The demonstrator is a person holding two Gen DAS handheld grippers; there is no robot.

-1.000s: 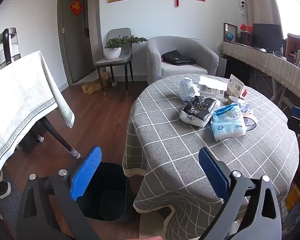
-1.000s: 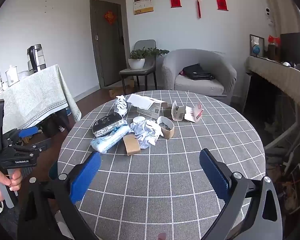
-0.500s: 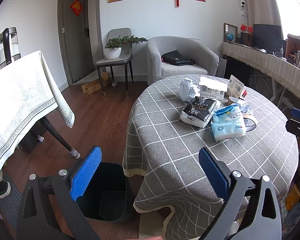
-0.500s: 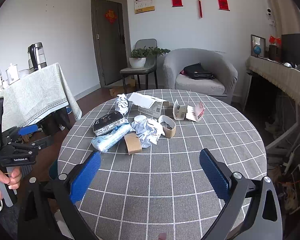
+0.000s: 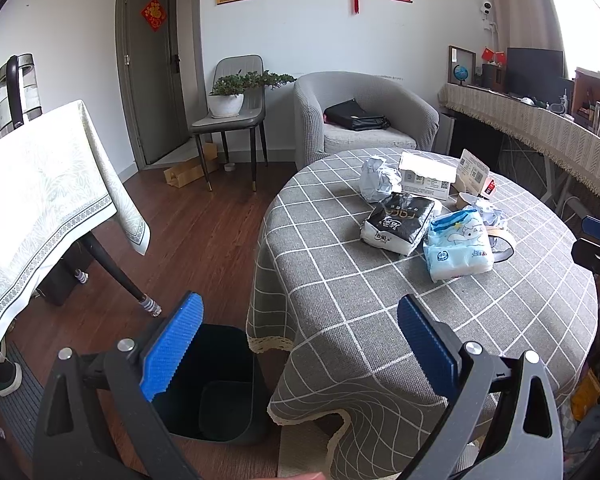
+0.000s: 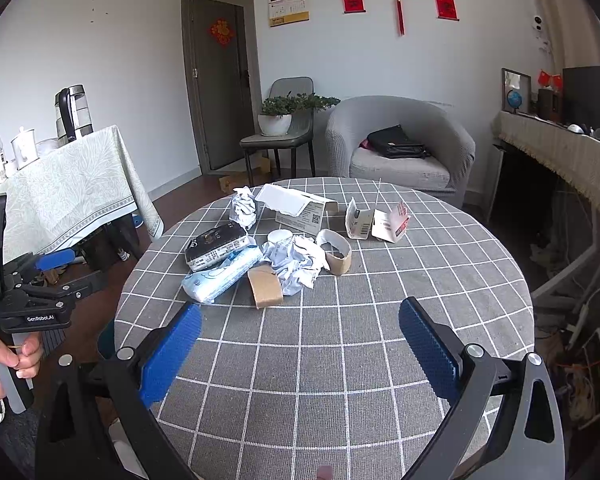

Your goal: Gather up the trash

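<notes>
Grey checked cloth covered the round table point(image 6: 340, 360), and the trash lay in a loose heap on its far half. In the right wrist view a black packet point(image 6: 216, 246) and a pale blue tissue pack point(image 6: 220, 278) sat at the left of the heap, touching each other. Just right of them were a flattened brown cardboard tube point(image 6: 265, 288), a crumpled white paper point(image 6: 298, 260) and a tape roll core point(image 6: 335, 251). Farther back lay a crumpled ball point(image 6: 243, 207), an opened white box point(image 6: 296, 208) and a torn small carton point(image 6: 378, 222).

The right gripper point(image 6: 300, 340) hung over the near part of the table with its blue pads wide apart and nothing between them. The left gripper point(image 5: 298, 340) was likewise spread wide and empty, off the table's left edge, above a dark bin point(image 5: 216, 384) standing on the wooden floor point(image 5: 196, 240) just beside the hanging cloth. A hand point(image 6: 4, 360) gripped its handle at the far left of the right wrist view.
</notes>
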